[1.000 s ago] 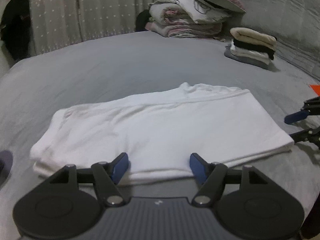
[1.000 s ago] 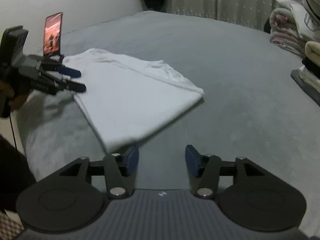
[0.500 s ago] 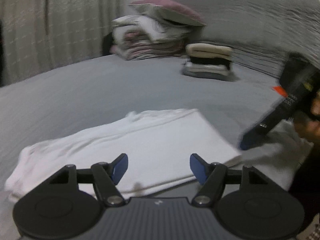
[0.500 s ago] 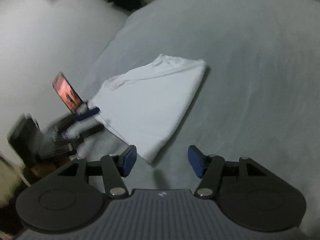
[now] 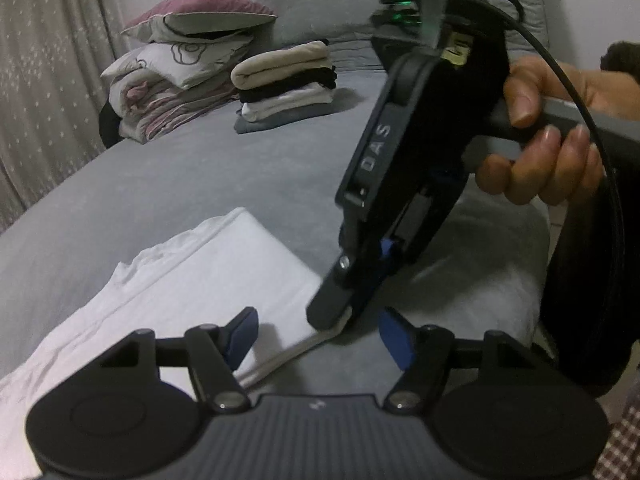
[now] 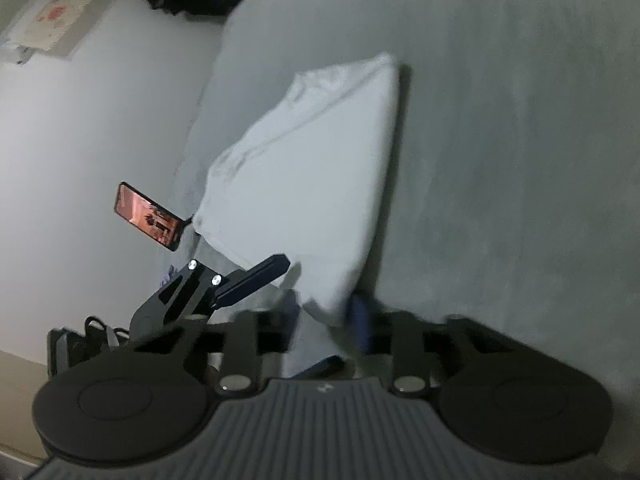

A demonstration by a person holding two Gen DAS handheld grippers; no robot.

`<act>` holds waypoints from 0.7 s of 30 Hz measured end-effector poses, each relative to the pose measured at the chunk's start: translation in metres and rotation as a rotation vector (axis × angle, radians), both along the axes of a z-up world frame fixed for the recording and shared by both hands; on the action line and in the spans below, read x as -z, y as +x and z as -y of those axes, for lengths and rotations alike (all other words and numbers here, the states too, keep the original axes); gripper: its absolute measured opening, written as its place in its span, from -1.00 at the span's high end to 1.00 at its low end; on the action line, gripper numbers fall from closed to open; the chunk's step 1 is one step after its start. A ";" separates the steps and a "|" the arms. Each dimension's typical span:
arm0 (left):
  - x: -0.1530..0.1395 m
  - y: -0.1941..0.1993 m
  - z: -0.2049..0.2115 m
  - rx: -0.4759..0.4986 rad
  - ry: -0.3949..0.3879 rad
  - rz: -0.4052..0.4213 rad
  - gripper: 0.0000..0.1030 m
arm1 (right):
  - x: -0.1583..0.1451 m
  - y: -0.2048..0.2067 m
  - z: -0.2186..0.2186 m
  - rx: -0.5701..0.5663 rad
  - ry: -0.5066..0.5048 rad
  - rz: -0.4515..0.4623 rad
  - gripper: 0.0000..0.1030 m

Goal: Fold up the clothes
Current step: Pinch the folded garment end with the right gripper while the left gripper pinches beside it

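A folded white garment [image 5: 192,296] lies on the grey bed [image 5: 200,168]; it also shows in the right wrist view [image 6: 308,184]. My left gripper [image 5: 316,338] is open, its fingers astride the garment's near corner. My right gripper [image 6: 326,316] stands at that same corner, its jaws around the cloth edge; motion blur hides whether they are closed. In the left wrist view the right gripper [image 5: 340,312] comes down from the right onto the corner, held by a hand [image 5: 552,152]. The left gripper's fingers [image 6: 256,274] show in the right wrist view.
A stack of folded clothes [image 5: 288,84] and a pile of bedding with a pillow [image 5: 176,64] sit at the far side. A phone [image 6: 150,216] with a lit screen stands at the bed's edge by the wall [image 6: 80,140].
Both grippers have swung together to the garment's near corner. The right gripper has dropped onto the corner edge and its jaws have narrowed. The garment's corner is slightly lifted.
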State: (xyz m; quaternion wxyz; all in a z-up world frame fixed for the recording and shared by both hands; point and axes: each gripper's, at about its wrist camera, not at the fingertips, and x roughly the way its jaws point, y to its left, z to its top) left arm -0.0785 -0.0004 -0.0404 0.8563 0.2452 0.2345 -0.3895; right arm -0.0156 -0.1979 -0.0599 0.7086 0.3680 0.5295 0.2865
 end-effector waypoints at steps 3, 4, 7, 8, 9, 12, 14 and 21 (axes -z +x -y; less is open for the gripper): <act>0.000 -0.002 0.002 0.000 0.004 0.022 -0.33 | 0.001 0.000 -0.003 -0.007 0.008 -0.023 0.80; 0.000 -0.002 0.004 0.004 0.011 0.033 -0.33 | -0.001 0.000 -0.002 -0.008 0.019 -0.021 0.81; 0.002 -0.006 0.008 0.012 0.034 0.068 -0.25 | -0.007 -0.001 -0.001 -0.014 0.042 -0.005 0.82; 0.003 -0.006 0.010 0.007 0.038 0.074 -0.15 | -0.008 -0.001 0.000 -0.015 0.043 -0.003 0.82; 0.004 -0.005 0.012 -0.002 0.039 0.075 -0.10 | -0.009 -0.001 0.000 -0.017 0.044 -0.002 0.82; 0.005 0.000 0.014 -0.034 0.027 0.063 0.06 | -0.010 0.000 0.002 -0.012 0.051 -0.008 0.82; 0.006 0.005 0.013 -0.059 0.009 0.044 0.17 | -0.011 0.001 0.004 -0.005 0.055 -0.015 0.80; 0.006 0.011 0.015 -0.129 -0.015 0.014 0.40 | -0.009 0.009 0.019 0.100 0.022 -0.030 0.44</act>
